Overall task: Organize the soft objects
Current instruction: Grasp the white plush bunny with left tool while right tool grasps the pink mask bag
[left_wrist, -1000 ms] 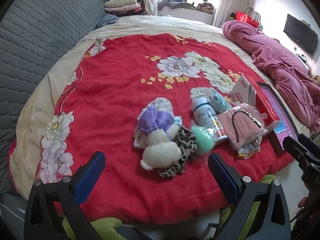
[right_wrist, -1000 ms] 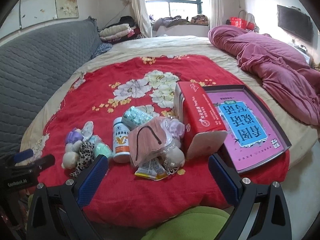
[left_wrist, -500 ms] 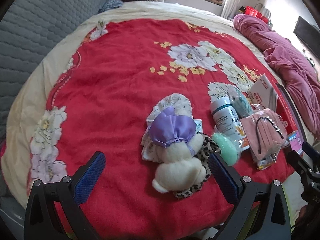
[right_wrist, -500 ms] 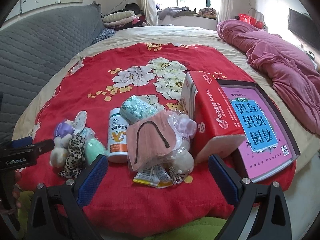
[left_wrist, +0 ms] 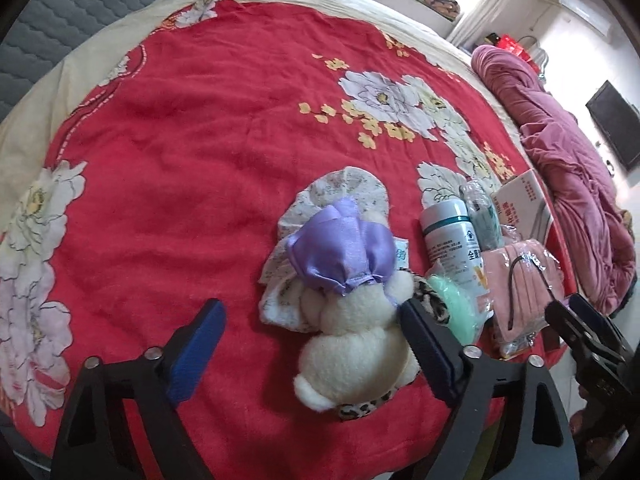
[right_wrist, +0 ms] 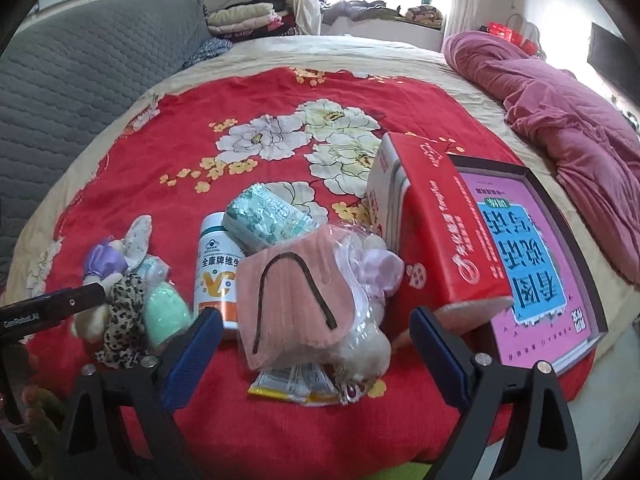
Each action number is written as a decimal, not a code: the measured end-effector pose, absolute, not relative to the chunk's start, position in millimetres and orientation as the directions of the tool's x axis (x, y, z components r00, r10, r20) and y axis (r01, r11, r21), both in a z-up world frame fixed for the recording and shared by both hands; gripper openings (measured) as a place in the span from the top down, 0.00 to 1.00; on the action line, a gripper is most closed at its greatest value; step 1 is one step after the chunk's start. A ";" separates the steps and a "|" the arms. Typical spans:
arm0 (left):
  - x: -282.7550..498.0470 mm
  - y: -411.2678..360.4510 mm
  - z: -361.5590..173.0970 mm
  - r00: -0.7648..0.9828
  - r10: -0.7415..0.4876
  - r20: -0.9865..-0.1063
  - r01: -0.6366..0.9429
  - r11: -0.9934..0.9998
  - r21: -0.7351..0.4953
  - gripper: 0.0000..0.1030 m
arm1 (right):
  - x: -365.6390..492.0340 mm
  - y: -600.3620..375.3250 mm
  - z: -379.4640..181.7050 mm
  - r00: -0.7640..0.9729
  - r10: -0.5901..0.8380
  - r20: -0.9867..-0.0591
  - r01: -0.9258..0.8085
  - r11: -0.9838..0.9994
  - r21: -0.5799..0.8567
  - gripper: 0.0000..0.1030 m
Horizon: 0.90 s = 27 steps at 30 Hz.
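The left hand-held gripper (left_wrist: 312, 344) hangs low over the plush toy (left_wrist: 352, 344), jaws spread wide on either side of its cream body without touching it. The right hand-held gripper (right_wrist: 316, 354) is also spread wide, well to the right of the plush toy.

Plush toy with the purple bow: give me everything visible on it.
The plush toy is cream and fluffy, with a shiny purple satin bow and floral fabric ears. It lies flat on the red blanket, over a leopard-print cloth, beside a mint green sponge. The open left gripper straddles it; whether the fingers touch it is unclear.
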<state>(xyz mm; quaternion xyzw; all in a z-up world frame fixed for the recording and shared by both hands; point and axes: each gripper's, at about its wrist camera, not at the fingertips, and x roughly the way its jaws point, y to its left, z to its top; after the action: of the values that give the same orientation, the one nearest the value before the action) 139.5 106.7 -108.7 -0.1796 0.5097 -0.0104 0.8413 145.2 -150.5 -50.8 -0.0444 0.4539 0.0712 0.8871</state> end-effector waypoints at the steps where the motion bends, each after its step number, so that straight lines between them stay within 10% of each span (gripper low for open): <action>1: 141.4 105.8 -110.5 0.479 -0.213 -0.852 -0.160 0.933 -0.323 0.19 | 149.8 -147.5 -52.7 0.573 0.084 -0.815 -0.173 0.985 -0.021 0.11; 7: 148.4 101.2 -116.1 0.471 -0.265 -0.841 -0.137 0.920 -0.367 0.33 | 169.6 -130.1 -66.7 0.553 0.010 -0.833 -0.188 0.976 -0.112 0.34; 14: 147.6 103.4 -115.1 0.476 -0.309 -0.824 -0.115 0.906 -0.406 0.52 | 170.4 -127.7 -65.7 0.582 0.005 -0.813 -0.186 0.974 -0.127 0.84; 27: 133.2 113.0 -83.7 0.543 -0.333 -0.770 -0.084 0.891 -0.445 0.55 | 150.4 -164.7 -29.3 0.621 0.150 -0.769 -0.158 0.985 0.065 0.92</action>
<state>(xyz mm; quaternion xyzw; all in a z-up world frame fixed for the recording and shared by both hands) 133.2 113.0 -83.7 -0.2212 0.4722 -0.0732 0.8501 150.4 -164.7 -29.3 -0.0046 0.4267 0.0855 0.9003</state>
